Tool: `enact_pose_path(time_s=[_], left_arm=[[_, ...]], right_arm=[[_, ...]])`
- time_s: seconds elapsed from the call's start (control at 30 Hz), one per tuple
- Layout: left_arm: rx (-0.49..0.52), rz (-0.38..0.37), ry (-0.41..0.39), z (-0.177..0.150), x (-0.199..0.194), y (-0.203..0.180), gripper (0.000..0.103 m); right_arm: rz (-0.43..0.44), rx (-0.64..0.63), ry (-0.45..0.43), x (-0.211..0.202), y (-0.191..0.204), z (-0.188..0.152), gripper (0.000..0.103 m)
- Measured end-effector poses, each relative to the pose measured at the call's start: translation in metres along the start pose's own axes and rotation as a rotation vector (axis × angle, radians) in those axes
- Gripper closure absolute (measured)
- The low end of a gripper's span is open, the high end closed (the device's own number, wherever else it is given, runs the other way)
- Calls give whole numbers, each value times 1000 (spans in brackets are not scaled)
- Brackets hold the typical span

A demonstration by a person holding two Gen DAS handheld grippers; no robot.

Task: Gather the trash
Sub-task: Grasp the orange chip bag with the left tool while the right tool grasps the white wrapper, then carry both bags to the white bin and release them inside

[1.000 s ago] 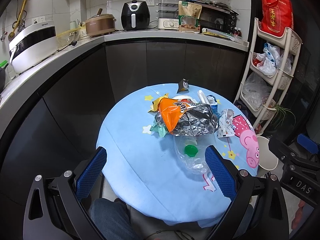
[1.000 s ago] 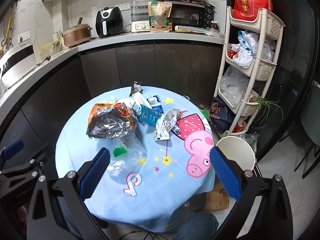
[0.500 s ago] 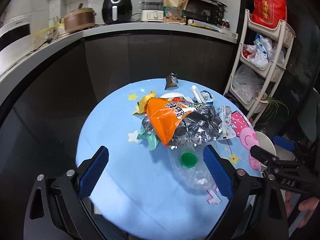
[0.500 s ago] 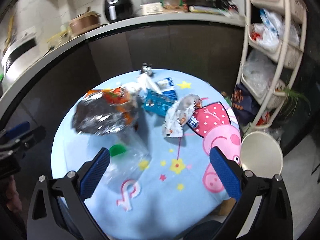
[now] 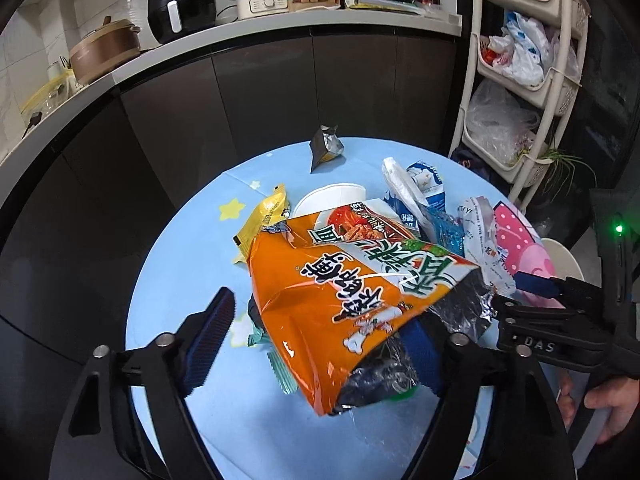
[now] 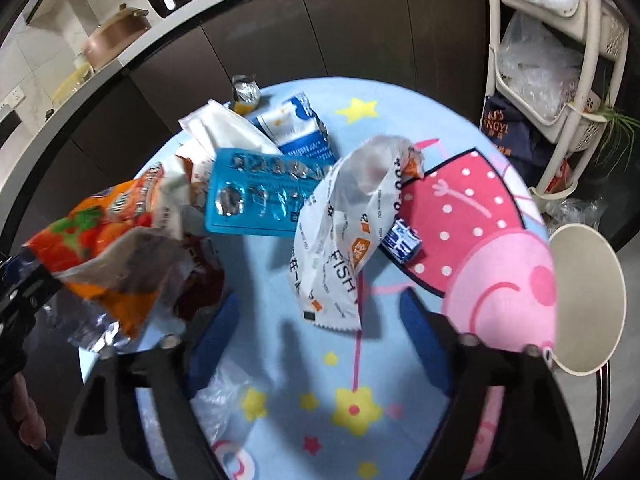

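Note:
A heap of wrappers lies on the round blue table [image 5: 180, 264]. In the left wrist view my left gripper [image 5: 320, 336] is open, its blue pads on either side of a big orange snack bag [image 5: 344, 288] with a silver inside. In the right wrist view my right gripper [image 6: 320, 328] is open just in front of a white fish-snack wrapper [image 6: 340, 232]. A blue blister pack [image 6: 256, 196], a blue-white milk carton [image 6: 296, 128] and the orange bag [image 6: 108, 248] lie to its left.
A white bin [image 6: 584, 296] stands on the floor at the table's right edge. A cream storage rack [image 5: 524, 64] stands at the right. Dark cabinets and a counter with appliances [image 5: 176, 4] curve behind. A small foil packet [image 5: 326, 146] sits at the far table edge.
Both grippers have moved forward and down toward the table. The left now straddles the orange bag; the right has come up close to the white wrapper.

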State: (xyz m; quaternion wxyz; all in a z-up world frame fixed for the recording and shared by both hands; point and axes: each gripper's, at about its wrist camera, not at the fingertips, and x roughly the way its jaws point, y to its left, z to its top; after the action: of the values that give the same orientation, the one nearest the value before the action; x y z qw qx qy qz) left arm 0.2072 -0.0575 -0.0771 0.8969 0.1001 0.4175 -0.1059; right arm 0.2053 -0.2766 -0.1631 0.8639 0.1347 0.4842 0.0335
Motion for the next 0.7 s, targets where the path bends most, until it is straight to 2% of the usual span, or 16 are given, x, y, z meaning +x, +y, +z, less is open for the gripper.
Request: enact_pose_path(time_s=[0.03, 0.07, 0.17, 0.27, 0.47, 0.57, 0.7], left_arm=[[-2, -5, 15, 0, 3, 1, 47], [-8, -13, 32, 0, 6, 2, 65], [-31, -41, 72, -3, 9, 7, 97], [-55, -53, 60, -7, -5, 13, 103], [-48, -73, -48, -10, -66, 12, 103], [-37, -121, -107, -5, -99, 3, 103], [10, -185, -154, 6, -122, -28, 103]], right_arm=[[9, 4, 18, 4, -1, -1, 59], [20, 6, 29, 5, 0, -2, 82], [50, -32, 11, -6, 4, -9, 98], [52, -73, -36, -29, 9, -14, 98], [106, -101, -159, -97, 14, -23, 99], [129, -97, -218, -129, 5, -31, 99], [136, -57, -264, -159, -20, -41, 99]])
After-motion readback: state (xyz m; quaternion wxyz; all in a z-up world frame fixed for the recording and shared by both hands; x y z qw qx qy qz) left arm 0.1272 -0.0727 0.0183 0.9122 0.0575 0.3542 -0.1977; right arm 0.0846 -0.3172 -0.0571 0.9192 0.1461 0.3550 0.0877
